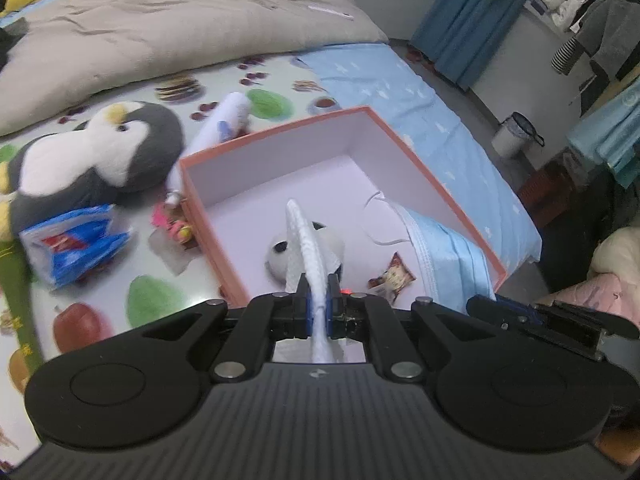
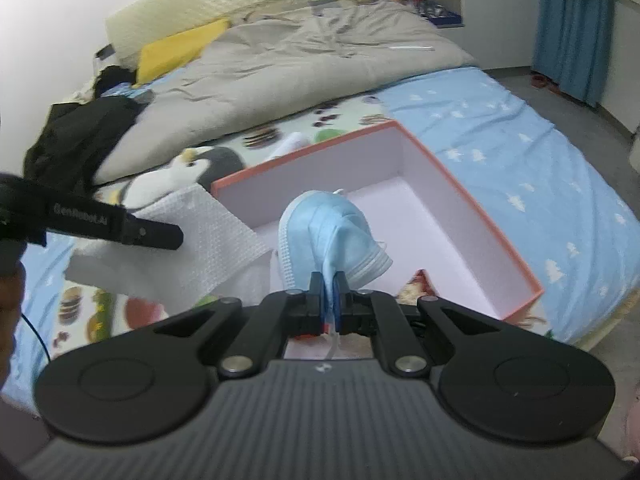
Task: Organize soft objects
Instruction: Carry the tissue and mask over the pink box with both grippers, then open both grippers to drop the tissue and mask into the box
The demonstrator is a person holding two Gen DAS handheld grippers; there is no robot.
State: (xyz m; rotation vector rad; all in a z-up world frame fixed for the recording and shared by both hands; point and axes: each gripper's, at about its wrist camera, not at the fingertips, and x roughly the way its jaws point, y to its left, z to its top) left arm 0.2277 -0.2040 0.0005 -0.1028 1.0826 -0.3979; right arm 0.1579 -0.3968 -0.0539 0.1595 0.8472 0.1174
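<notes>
My left gripper (image 1: 318,284) is shut on a white textured cloth (image 1: 304,240), which stands up above an orange box with a white inside (image 1: 280,132). In the box lie a panda plush (image 1: 276,258) and a snack wrapper (image 1: 392,276). My right gripper (image 2: 329,280) is shut on a blue face mask (image 2: 332,228), held over the near part of the box (image 2: 304,160). The left wrist view shows the mask (image 1: 448,252) at the box's right side and the right gripper (image 1: 492,308) behind it. The left gripper (image 2: 172,236) and its cloth (image 2: 192,248) show left of the box.
On the fruit-print sheet left of the box lie a penguin plush (image 1: 100,152), a blue packet (image 1: 76,244), a white tube-shaped thing (image 1: 228,120) and a small pink toy (image 1: 172,224). A grey duvet (image 2: 300,60) covers the far bed. A bin (image 1: 514,134) stands on the floor.
</notes>
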